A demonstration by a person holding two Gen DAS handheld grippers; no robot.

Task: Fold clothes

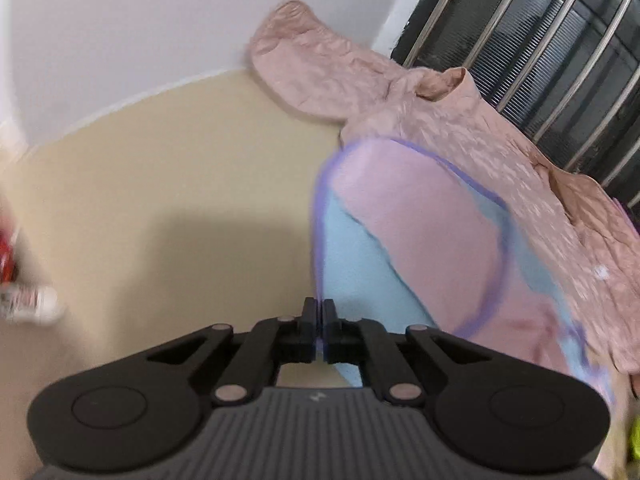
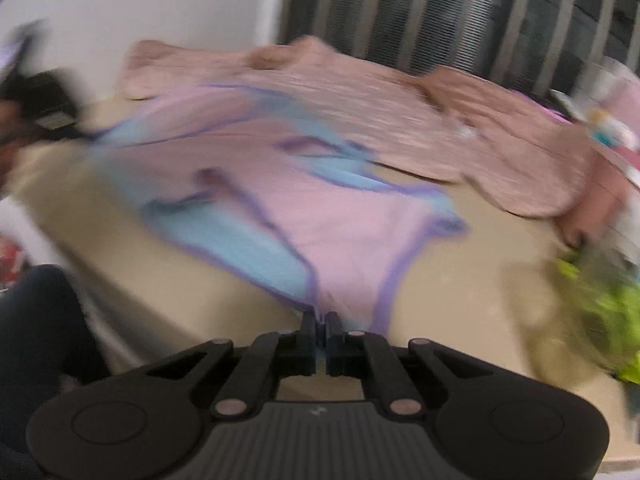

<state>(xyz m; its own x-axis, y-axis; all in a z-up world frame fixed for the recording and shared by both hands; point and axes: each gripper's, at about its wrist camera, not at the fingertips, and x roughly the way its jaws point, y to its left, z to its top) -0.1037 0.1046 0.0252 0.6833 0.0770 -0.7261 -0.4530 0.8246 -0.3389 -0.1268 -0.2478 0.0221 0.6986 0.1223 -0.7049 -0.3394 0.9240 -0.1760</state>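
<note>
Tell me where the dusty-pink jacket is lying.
The dusty-pink jacket lies spread at the table's far edge beside the barred window, partly under the pink-and-blue garment.

left hand-held gripper (image 1: 321,316) | clamped on pink-blue garment (image 1: 416,232) | beige table (image 1: 180,200)

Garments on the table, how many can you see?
2: a pink-and-blue garment pinched by left gripper and right gripper, and a dusty-pink jacket behind it by the window; others may be hidden.

Domestic room. Indicators: barred window (image 1: 560,52) set in a white wall (image 1: 120,32); beige table (image 1: 180,200) below the window; household clothing, including a pink jacket (image 1: 440,120), beside the window.
</note>
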